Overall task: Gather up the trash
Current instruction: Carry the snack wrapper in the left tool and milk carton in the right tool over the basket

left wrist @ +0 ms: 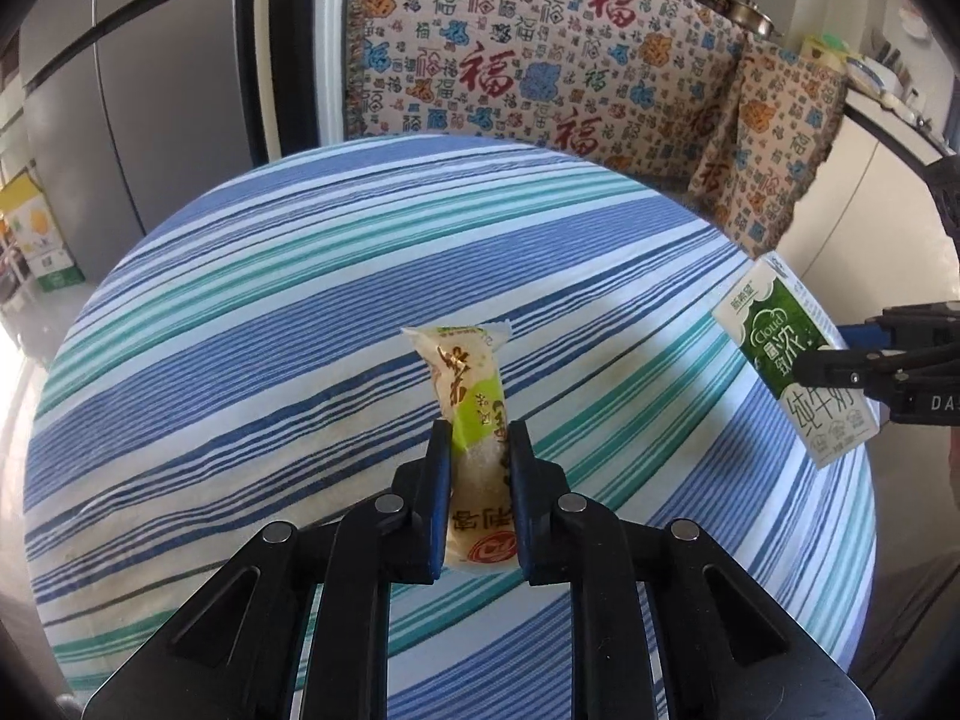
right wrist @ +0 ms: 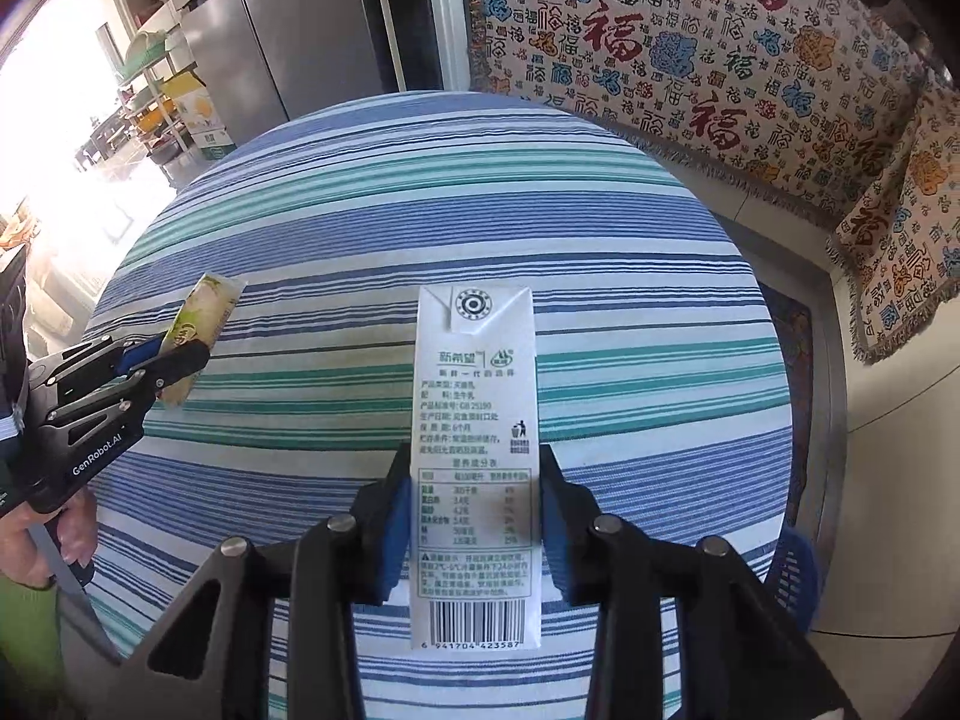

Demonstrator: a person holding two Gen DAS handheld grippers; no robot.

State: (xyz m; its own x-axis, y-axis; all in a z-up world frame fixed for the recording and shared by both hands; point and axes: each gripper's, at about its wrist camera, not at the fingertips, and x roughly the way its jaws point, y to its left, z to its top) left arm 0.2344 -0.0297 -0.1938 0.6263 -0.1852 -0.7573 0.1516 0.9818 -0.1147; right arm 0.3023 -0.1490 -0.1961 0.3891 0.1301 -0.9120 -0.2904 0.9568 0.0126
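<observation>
The round surface (left wrist: 240, 312), covered with a cloth striped in blue, teal and white, fills the middle of both wrist views; no trash lies on the part of it that shows. Behind it stands a bench draped in a cream fabric (left wrist: 540, 60) printed with red, blue and orange characters, and to the left a tall grey steel refrigerator (left wrist: 138, 90). The right tool (right wrist: 474, 468), a black two-finger unit with blue pads, is clamped on the two narrow sides of a white rectangular milk carton with a green front panel (right wrist: 474, 420); the carton stands upright between the fingers, barcode end nearest the camera, clear of the cloth. In the left wrist view the same carton (left wrist: 792, 360) appears at the right edge, tilted, held above the rim of the surface. The left tool (left wrist: 480, 450), of the same black build, is closed on a small cream and green plastic snack wrapper (left wrist: 468, 396); the wrapper rises from between the pads, raised off the cloth. A hand (right wrist: 36, 534) grips the handle of the left tool
</observation>
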